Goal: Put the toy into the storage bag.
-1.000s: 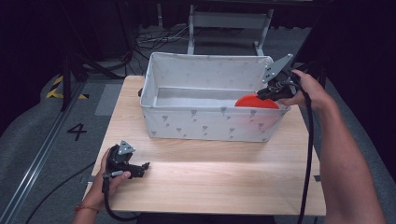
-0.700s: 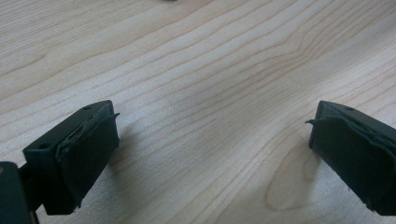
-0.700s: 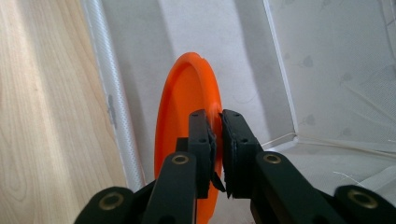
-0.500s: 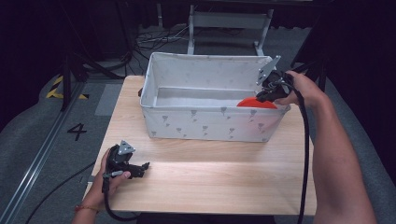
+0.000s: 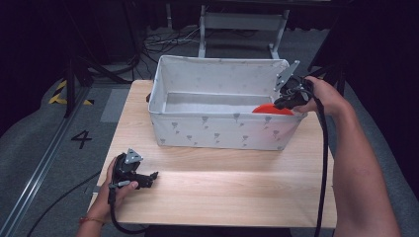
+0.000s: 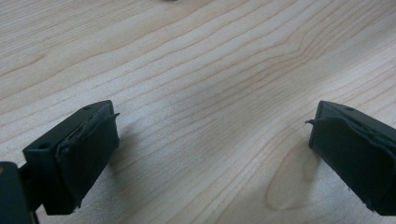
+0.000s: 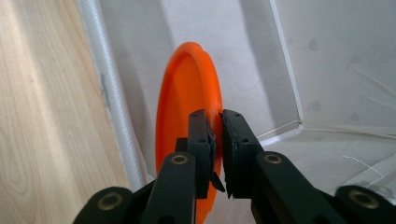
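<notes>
Orange plate (image 7: 184,98) on edge inside fabric bin (image 5: 217,131), rim clamped by right tongs (image 7: 217,135); left tongs (image 6: 210,144) agape, empty.

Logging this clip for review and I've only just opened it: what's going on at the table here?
A person works with two handheld grippers at a wooden table. The right gripper is clamped on the rim of an orange plate, holding it on edge inside the right end of a white fabric bin. The left gripper rests open and empty on the table's near left corner.
</notes>
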The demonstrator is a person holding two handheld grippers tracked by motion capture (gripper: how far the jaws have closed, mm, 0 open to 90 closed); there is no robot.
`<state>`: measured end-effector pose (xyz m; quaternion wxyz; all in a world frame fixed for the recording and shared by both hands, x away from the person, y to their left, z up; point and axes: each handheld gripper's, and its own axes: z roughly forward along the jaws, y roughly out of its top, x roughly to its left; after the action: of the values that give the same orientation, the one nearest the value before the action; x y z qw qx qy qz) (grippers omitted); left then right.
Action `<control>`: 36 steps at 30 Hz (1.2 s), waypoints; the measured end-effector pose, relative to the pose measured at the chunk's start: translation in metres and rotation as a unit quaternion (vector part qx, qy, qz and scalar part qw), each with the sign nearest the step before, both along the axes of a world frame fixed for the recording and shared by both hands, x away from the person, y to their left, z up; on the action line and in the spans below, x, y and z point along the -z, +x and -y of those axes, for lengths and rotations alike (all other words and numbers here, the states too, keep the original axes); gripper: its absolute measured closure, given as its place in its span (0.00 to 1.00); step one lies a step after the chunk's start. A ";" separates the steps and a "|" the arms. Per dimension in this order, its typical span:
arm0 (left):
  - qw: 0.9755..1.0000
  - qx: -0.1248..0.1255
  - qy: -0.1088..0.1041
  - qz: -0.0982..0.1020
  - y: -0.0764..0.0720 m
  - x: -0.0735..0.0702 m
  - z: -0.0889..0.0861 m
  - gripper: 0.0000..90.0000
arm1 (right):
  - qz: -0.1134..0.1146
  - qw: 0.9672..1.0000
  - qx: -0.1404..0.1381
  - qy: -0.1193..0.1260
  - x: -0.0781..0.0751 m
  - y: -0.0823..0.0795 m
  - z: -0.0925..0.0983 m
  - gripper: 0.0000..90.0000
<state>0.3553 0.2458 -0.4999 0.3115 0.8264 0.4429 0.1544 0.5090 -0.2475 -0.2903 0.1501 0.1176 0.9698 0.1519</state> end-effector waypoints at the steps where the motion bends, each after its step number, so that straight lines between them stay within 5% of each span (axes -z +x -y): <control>1: 1.000 0.000 -0.001 0.000 0.000 0.000 0.000 0.02 | 0.002 1.000 0.003 0.002 -0.001 -0.001 0.000 0.91; 8: 1.000 0.000 -0.001 0.000 0.000 0.000 0.000 0.02 | 0.034 0.998 0.024 0.046 -0.012 -0.007 0.007 0.69; 13: 1.000 0.000 0.000 0.000 0.000 0.000 0.000 0.02 | 0.052 0.990 0.065 0.115 -0.018 -0.017 0.012 0.42; 16: 1.000 -0.001 -0.001 -0.001 0.000 0.000 0.000 0.02 | 0.058 0.986 0.082 0.136 -0.018 -0.024 0.015 0.32; 21: 1.000 0.000 0.000 0.000 0.000 0.000 0.000 0.02 | 0.091 0.976 0.130 0.151 -0.018 -0.037 0.021 0.23; 24: 1.000 0.000 -0.001 -0.002 0.000 0.000 0.000 0.02 | 0.103 0.965 0.153 0.186 -0.021 -0.047 0.031 0.23; 28: 1.000 -0.001 -0.002 -0.001 0.000 0.000 0.000 0.02 | 0.138 0.954 0.176 0.200 -0.024 -0.066 0.043 0.24; 36: 1.000 -0.001 -0.002 -0.001 0.000 0.000 0.000 0.02 | 0.152 0.940 0.199 0.232 -0.020 -0.097 0.065 0.24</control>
<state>0.3551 0.2455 -0.5000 0.3126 0.8253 0.4447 0.1532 0.4116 -0.3129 -0.2706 0.2913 0.3157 0.8302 0.3553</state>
